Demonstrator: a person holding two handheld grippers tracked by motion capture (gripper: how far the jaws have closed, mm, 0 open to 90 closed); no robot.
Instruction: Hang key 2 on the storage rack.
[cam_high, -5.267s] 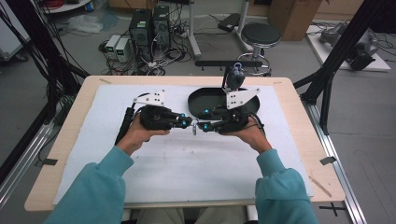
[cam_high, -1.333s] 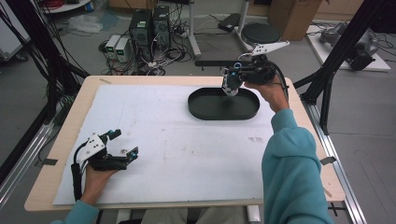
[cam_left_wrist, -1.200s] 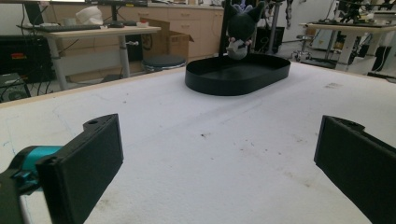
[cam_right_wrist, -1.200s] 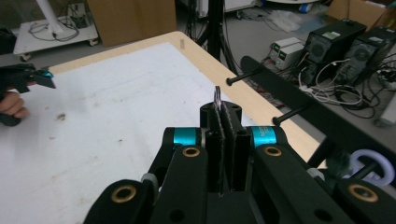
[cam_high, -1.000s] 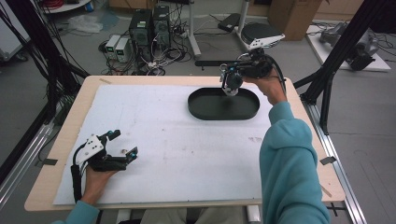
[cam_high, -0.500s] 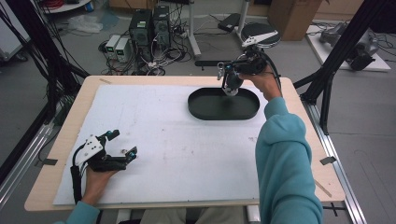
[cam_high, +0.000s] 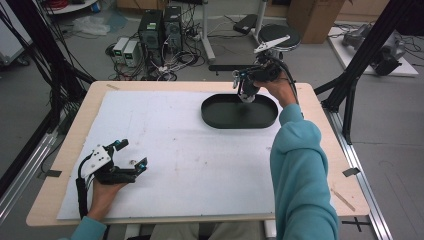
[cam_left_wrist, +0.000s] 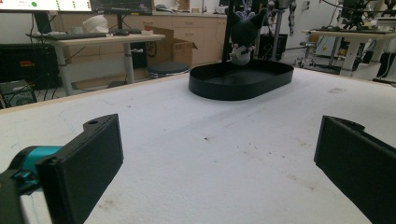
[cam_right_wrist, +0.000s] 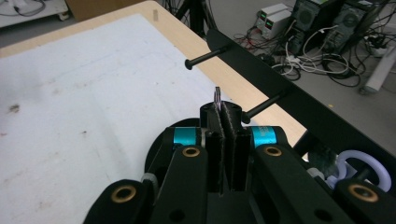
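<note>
Teal fleece sleeves (cam_high: 300, 170), black hand-held gripper (cam_high: 116, 167) (teal accents, brass screws), grey three-cornered plate (cam_high: 271, 43), black cable (cam_high: 80, 192)

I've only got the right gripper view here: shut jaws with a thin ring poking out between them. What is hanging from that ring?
Observer: The left gripper view shows a small black plush toy with a pale face dangling under the right gripper.
Operator: Is it over the tray?
Observer: Yes. In the high view it hangs above the far part of the black oval tray. I cannot tell whether it touches the tray's floor.
Operator: And the other gripper?
Observer: The left gripper rests on the white mat near the person's edge of the table, with its jaws open and nothing between them.
</note>
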